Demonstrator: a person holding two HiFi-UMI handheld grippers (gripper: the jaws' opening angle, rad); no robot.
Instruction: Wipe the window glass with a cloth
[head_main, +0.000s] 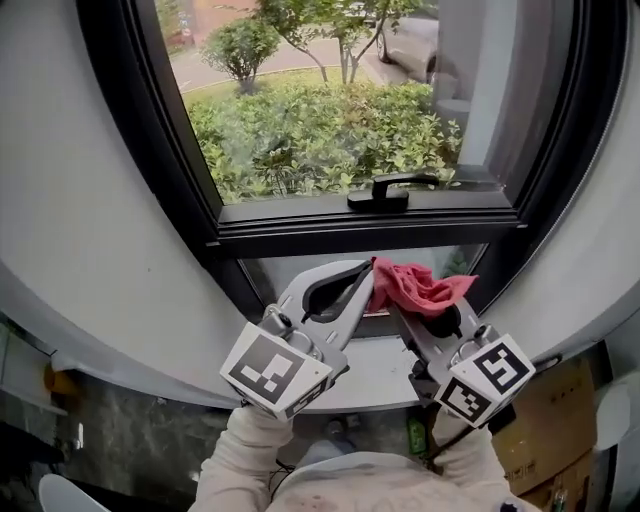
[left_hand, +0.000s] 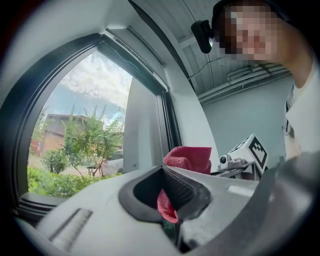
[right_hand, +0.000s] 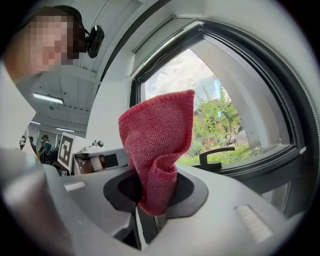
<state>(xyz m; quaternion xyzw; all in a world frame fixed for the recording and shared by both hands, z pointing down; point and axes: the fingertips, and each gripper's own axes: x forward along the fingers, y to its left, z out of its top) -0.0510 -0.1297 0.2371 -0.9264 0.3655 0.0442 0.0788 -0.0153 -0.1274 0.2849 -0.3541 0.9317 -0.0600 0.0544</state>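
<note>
A red cloth (head_main: 418, 288) hangs bunched between my two grippers, in front of the lower window frame. My left gripper (head_main: 366, 277) reaches in from the left, its jaws shut on a corner of the cloth (left_hand: 168, 209). From below right comes my right gripper (head_main: 412, 312), shut on the cloth (right_hand: 156, 145), which stands up out of its jaws in a folded flap. The window glass (head_main: 320, 120) is above and beyond both grippers, with green shrubs outside. Neither the cloth nor a gripper touches the upper pane.
A black window handle (head_main: 386, 190) sits on the dark frame just above the cloth. A narrow lower pane (head_main: 290, 272) lies behind the grippers, and a white sill (head_main: 375, 368) below them. A cardboard box (head_main: 545, 425) stands on the floor at the right.
</note>
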